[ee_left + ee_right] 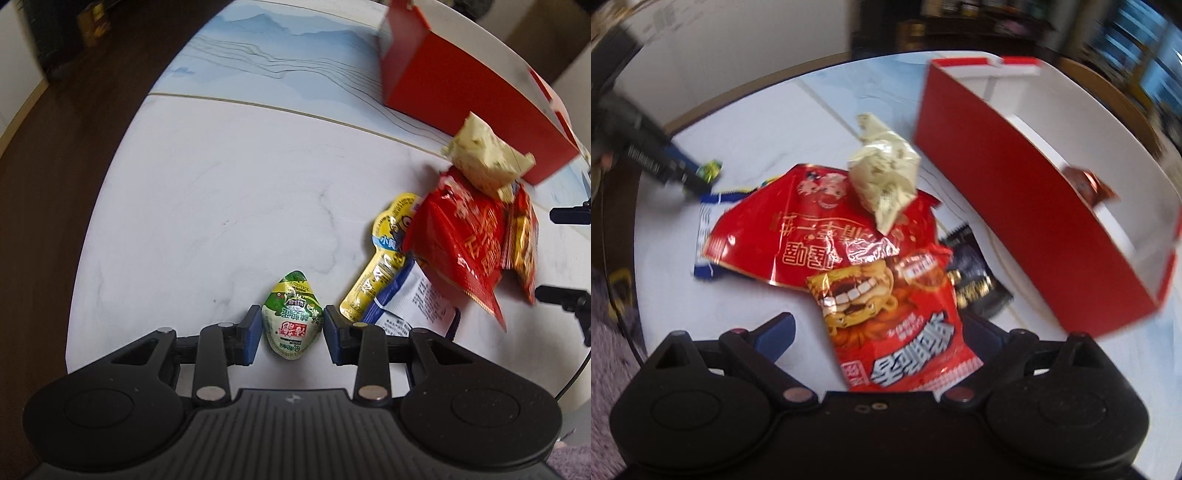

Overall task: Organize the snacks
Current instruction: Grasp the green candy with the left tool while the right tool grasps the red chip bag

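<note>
A small green snack packet [291, 321] lies on the white marble table [221, 184], and my left gripper [291, 314] is shut on it, a blue pad pressed to each side. The same gripper shows at the left of the right wrist view, on the green packet [711, 170]. My right gripper [882, 328] is open and straddles a red noodle-snack packet [897, 325] without touching it. A big red packet [812, 229] and a cream packet [886, 173] lie piled beyond it. A red box [1015, 221] with a white inside stands at the right.
A yellow pouch [384, 258] and a blue-and-white packet [410, 299] lie just right of the left gripper. A black packet [975, 280] sits beside the red box, which holds a small brown wrapped item [1086, 182]. The table edge curves at the left, above dark floor [55, 184].
</note>
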Demonstrator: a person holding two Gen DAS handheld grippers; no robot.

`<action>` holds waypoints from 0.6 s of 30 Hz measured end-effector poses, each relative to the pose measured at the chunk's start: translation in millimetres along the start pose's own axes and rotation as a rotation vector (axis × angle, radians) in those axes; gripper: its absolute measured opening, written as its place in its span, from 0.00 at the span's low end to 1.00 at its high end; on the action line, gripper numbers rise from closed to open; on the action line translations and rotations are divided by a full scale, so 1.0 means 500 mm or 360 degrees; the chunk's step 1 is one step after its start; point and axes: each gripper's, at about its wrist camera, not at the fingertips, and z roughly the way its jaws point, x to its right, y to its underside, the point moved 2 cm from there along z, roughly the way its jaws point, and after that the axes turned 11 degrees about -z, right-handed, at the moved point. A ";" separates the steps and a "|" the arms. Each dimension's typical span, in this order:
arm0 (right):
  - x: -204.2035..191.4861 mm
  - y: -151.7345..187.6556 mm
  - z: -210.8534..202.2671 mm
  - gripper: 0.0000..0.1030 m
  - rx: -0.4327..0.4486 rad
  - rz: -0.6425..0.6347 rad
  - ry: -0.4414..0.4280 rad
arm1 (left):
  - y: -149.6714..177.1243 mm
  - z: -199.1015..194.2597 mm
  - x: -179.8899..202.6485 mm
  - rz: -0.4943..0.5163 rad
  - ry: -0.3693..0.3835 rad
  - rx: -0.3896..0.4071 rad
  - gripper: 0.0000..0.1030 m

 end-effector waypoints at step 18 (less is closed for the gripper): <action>0.020 -0.018 0.062 0.86 -0.0055 -0.0247 -0.0117 | 0.005 0.000 0.011 -0.0065 -0.0088 0.0053 0.34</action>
